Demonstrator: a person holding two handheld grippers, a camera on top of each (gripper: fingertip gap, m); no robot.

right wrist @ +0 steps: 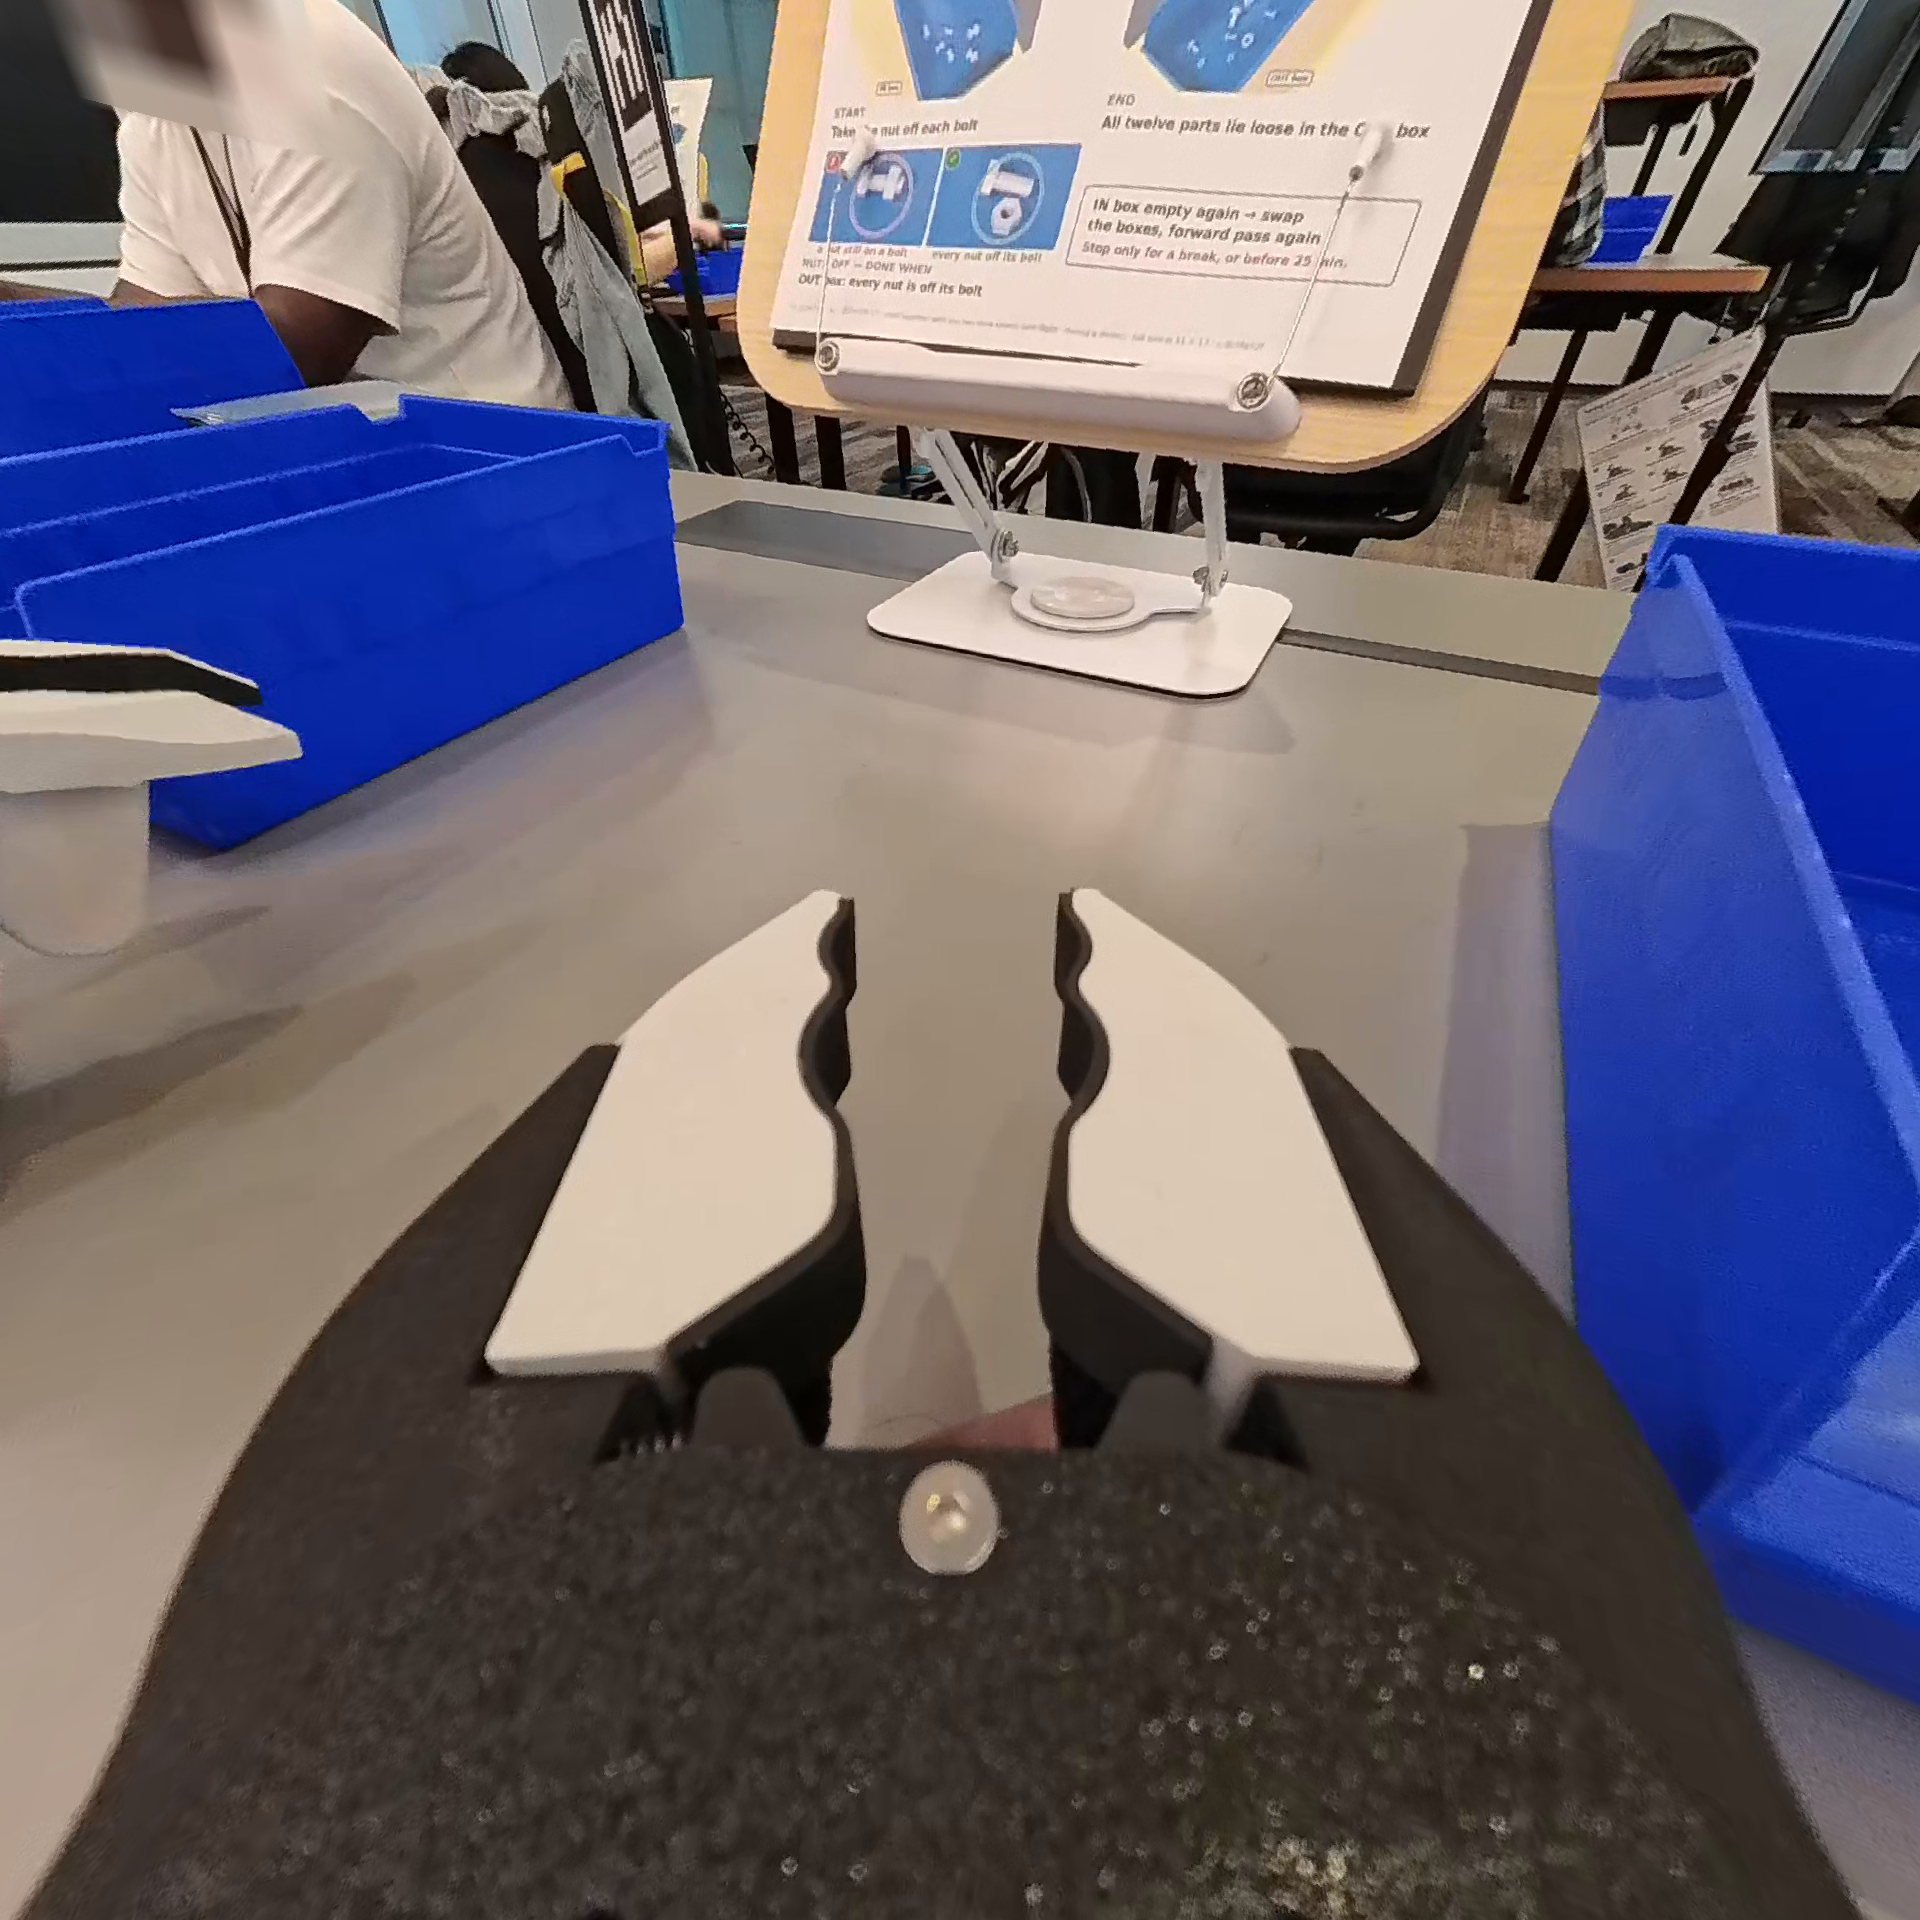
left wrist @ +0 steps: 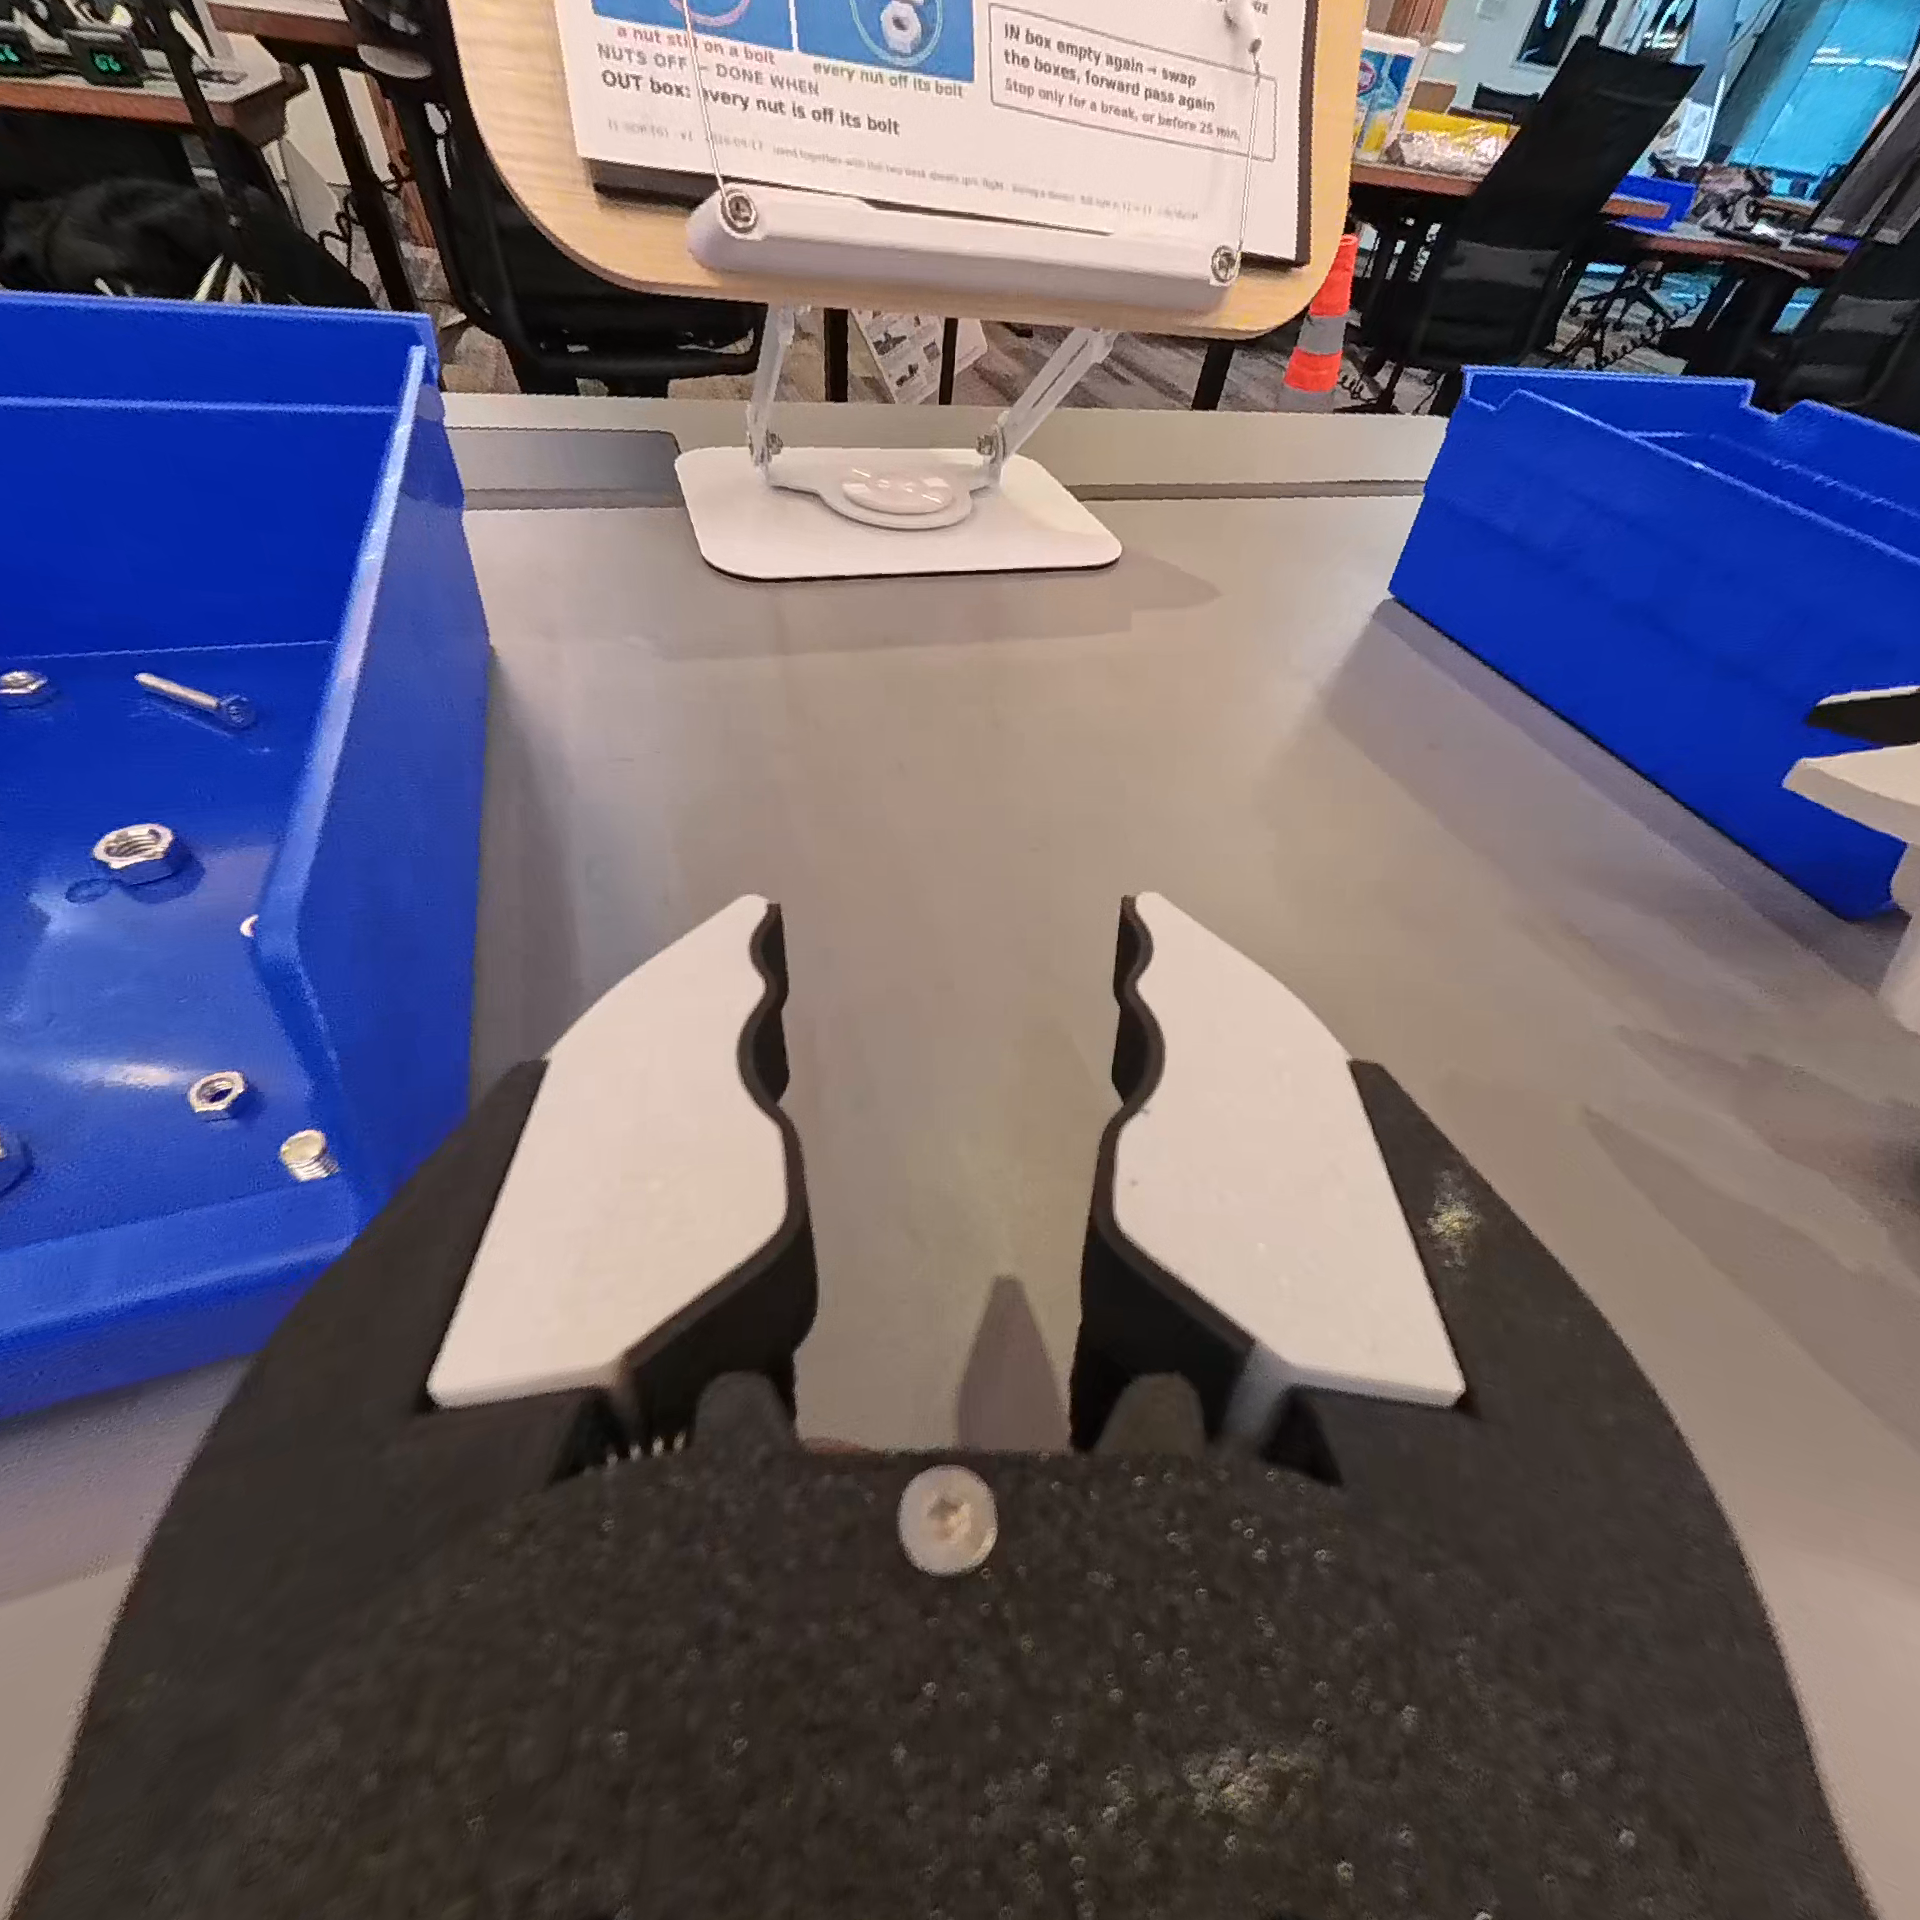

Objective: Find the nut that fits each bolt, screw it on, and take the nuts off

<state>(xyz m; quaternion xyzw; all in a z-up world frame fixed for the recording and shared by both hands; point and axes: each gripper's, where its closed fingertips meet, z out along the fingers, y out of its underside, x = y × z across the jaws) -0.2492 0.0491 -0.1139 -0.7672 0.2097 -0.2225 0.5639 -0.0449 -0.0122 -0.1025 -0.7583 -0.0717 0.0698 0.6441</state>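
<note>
Nuts: loose on the floor of the left blue bin [left wrist: 343, 831], a large hex nut [left wrist: 135, 852] mid-floor, a smaller nut [left wrist: 218, 1094] nearer the camera, another nut [left wrist: 23, 686] far back at the frame edge.
Bolts: one slim bolt [left wrist: 195, 698] lies flat toward the back of that same bin, well apart from the large nut; a short stubby bolt [left wrist: 309, 1155] sits close to the bin's near wall, just beside the smaller nut.
Left claw: the left claw [left wrist: 951, 925] hovers over bare worktop [left wrist: 935, 748], fingers spread apart, nothing between them, just right of the bin of parts.
Right claw: the right claw [right wrist: 956, 920] is parted too, a narrower gap, gripping nothing, low above the worktop.
Right blue bin: the right blue bin [right wrist: 1704, 1039] stands beside the right claw; what shows of its inside is bare blue.
Stand: a white document stand [right wrist: 1081, 613] sits at the far edge, between the bins, carrying a wooden board with a printed instruction sheet [right wrist: 1143, 208].
Background: a person in a white shirt [right wrist: 343, 239] sits beyond the worktop, facing away; an orange cone [left wrist: 1320, 332] is on the floor.
</note>
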